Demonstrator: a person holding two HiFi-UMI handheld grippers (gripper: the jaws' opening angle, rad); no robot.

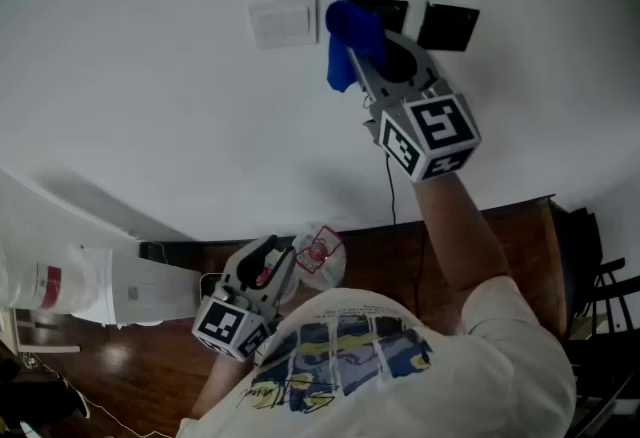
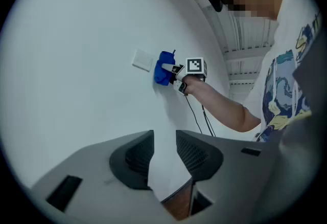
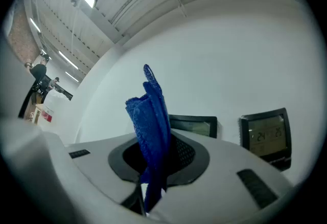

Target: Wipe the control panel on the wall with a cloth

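Right gripper view alone: digits on the panel beside the cloth

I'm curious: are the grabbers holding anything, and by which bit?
The right gripper pinches the blue cloth by its bunched lower part. The left gripper is open, empty.
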